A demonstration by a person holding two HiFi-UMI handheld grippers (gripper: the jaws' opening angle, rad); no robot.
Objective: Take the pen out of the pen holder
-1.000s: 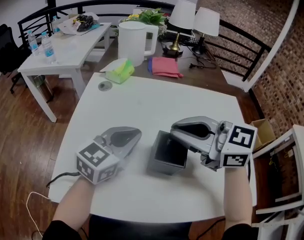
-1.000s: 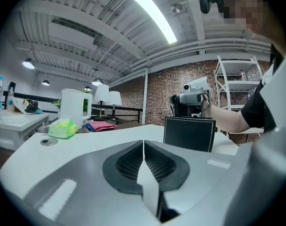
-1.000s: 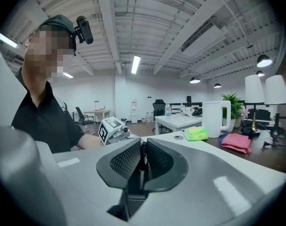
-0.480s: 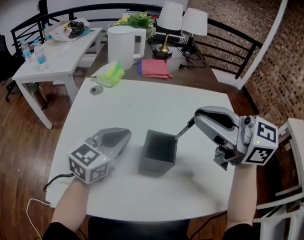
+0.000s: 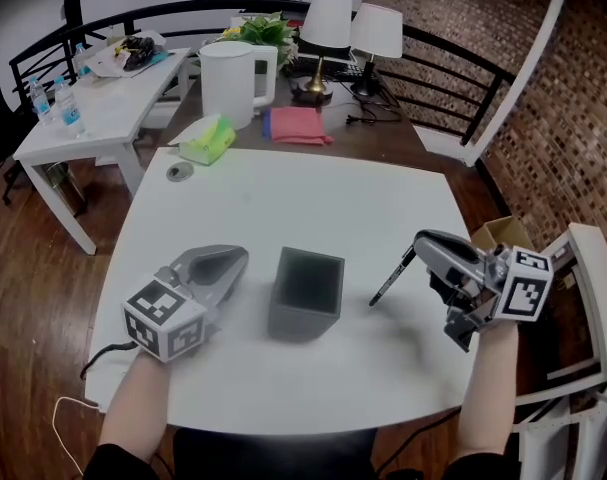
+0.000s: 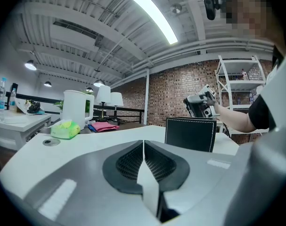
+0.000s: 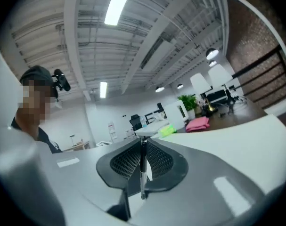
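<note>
The dark grey square pen holder (image 5: 305, 293) stands on the white table (image 5: 313, 193), and nothing shows inside it. My right gripper (image 5: 420, 245) is to the right of it, shut on a black pen (image 5: 392, 277). The pen slants down and left from the jaws, clear of the holder, its tip near the tabletop. In the right gripper view the pen (image 7: 143, 168) runs upright between the pads. My left gripper (image 5: 233, 260) rests just left of the holder, shut and holding nothing. The left gripper view has the holder (image 6: 190, 134) close ahead on the right.
At the table's far edge lie a green tissue pack (image 5: 207, 139) and a small round disc (image 5: 179, 171). Beyond are a white kettle (image 5: 228, 83), a pink cloth (image 5: 295, 125) and two lamps (image 5: 328, 23). A white chair (image 5: 583, 298) stands at the right.
My right gripper moved right, away from the holder, and drew the pen out of it. The pen now hangs clear over the table. The left gripper stayed put.
</note>
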